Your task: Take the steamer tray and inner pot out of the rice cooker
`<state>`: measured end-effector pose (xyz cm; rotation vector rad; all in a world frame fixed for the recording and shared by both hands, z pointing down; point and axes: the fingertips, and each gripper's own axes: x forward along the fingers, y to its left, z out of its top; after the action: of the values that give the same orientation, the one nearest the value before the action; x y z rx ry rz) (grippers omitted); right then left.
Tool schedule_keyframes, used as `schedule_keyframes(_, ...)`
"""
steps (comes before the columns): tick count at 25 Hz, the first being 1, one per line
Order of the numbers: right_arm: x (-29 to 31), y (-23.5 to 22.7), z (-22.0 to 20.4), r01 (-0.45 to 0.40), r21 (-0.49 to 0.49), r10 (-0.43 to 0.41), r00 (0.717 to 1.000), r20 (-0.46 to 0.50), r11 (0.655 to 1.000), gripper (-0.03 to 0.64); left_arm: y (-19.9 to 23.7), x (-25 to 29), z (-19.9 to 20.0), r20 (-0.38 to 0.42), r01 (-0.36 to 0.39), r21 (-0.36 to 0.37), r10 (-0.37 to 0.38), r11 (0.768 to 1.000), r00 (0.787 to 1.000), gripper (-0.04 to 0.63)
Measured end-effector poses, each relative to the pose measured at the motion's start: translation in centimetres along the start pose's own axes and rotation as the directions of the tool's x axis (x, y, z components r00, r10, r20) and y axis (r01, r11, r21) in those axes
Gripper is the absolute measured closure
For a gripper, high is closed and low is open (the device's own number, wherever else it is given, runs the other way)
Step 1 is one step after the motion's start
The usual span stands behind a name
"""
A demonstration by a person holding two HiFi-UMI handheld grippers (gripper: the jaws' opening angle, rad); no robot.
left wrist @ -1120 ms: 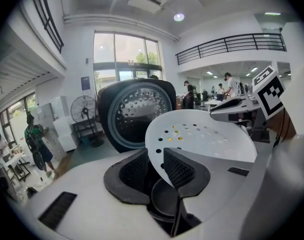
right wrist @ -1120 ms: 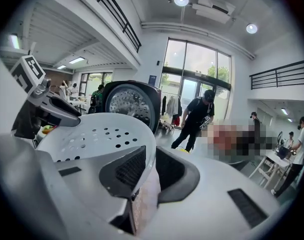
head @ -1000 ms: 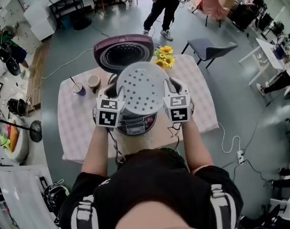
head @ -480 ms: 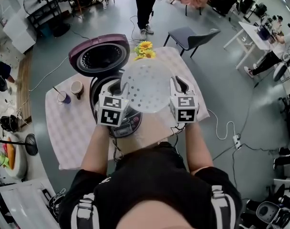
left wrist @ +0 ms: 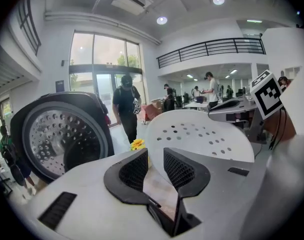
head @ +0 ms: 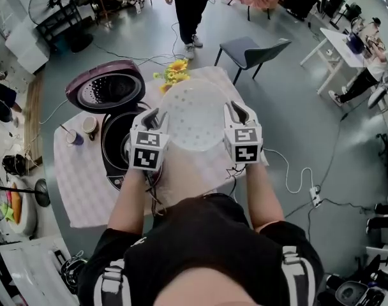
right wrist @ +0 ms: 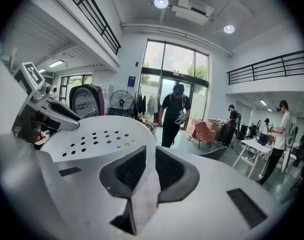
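The white perforated steamer tray (head: pixel 195 121) hangs level in the air above the right half of the table, clear of the cooker. My left gripper (head: pixel 154 117) is shut on its left rim and my right gripper (head: pixel 235 113) is shut on its right rim. In the left gripper view the tray (left wrist: pixel 202 134) runs between the pads of the left gripper (left wrist: pixel 154 165). In the right gripper view the rim of the tray (right wrist: pixel 92 136) sits between the pads of the right gripper (right wrist: pixel 151 168). The rice cooker (head: pixel 115 150) stands open at the left with the dark inner pot (head: pixel 124 140) inside it.
The cooker's purple lid (head: pixel 108 93) is tipped back. Yellow flowers (head: pixel 171 70), a cup (head: pixel 90 126) and a purple cup (head: pixel 73 137) stand on the checked tablecloth (head: pixel 85 183). A grey chair (head: pixel 251 48) and a standing person (head: pixel 191 5) are beyond the table.
Both grippers have carried the tray to the right, off the cooker and over the table. The cooker's open pot now shows at the left.
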<state>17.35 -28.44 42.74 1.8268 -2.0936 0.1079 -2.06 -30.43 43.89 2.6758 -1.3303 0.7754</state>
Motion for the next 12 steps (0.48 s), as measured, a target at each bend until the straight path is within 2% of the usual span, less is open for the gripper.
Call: schedule_keyframes(12,3.6,-8.1,-2.3,-0.069,-0.019,0.069,0.998,-0.001,0.997,0.558,-4.7,6.8,2.3,-0.012,-0.060,-0.034,0.059,0.998,0.998,0.500)
